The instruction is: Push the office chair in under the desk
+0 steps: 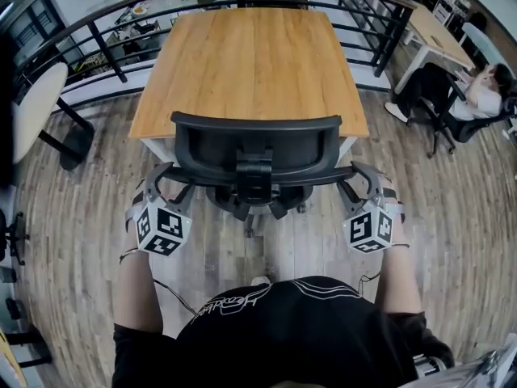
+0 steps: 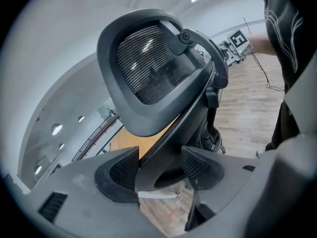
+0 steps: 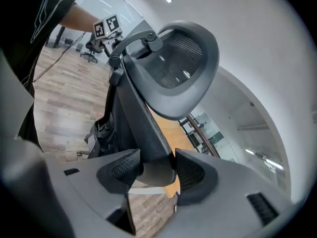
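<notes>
A black mesh-backed office chair (image 1: 254,148) stands in front of me, its seat partly under the wooden desk (image 1: 250,63). My left gripper (image 1: 159,186) is shut on the chair's left armrest, and my right gripper (image 1: 365,183) is shut on the right armrest. In the left gripper view the armrest (image 2: 173,143) fills the gap of the left gripper (image 2: 161,170), with the backrest (image 2: 148,66) rising above. In the right gripper view the other armrest (image 3: 148,138) sits pressed between the pads of the right gripper (image 3: 157,170), below the backrest (image 3: 181,68).
A dark metal railing (image 1: 97,31) curves round behind the desk. At the back right a person (image 1: 485,87) sits on a chair at another desk (image 1: 436,35). A round white table (image 1: 32,103) stands at the left. The floor is wood planks.
</notes>
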### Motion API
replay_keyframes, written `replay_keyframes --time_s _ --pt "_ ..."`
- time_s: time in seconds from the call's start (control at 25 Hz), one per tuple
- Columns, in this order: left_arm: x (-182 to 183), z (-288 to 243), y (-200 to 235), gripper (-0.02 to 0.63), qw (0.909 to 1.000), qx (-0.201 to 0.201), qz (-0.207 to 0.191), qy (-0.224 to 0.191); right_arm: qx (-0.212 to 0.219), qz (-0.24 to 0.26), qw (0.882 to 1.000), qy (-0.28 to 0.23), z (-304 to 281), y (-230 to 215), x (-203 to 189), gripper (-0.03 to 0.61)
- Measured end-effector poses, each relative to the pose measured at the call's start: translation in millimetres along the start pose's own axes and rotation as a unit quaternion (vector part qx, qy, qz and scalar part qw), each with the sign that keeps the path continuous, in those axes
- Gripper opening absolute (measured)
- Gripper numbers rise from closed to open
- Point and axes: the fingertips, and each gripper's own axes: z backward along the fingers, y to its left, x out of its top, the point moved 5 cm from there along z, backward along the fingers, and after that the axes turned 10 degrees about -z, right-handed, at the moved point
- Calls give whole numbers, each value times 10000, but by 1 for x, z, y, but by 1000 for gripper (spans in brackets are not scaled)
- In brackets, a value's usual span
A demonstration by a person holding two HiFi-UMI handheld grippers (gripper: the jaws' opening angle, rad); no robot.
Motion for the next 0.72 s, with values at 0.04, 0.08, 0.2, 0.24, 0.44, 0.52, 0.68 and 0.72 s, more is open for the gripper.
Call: replay_keyframes --time_s 0.04,0.08,0.2,0.24,0.44,0.52,0.68,0.72 --pt "0 -2 -1 250 10000 -14 -22 -10 -23 -21 10000 20 1 2 -1 239" --pt "0 -3 -1 250 10000 -22 -39 -32 -45 -44 10000 31 2 3 -2 239" --pt "0 -6 0 253 9999 -20 -75 -107 -110 -93 9999 44 5 4 -3 239" --pt "0 -7 1 253 9999 -17 -87 -120 -124 -106 9999 35 5 5 -3 239" --pt "-1 -10 0 256 9998 22 -115 -154 -137 -88 9999 7 4 7 -4 239" --pt "-1 -9 0 256 9998 43 -114 -146 -131 -58 9999 -32 4 6 -4 238" --pt "-1 -7 -2 259 9999 108 -73 -72 -86 -34 9999 -133 4 5 -4 239" --pt "-1 -8 -2 259 9999 100 -68 -45 -84 -25 9999 -128 3 5 -5 239"
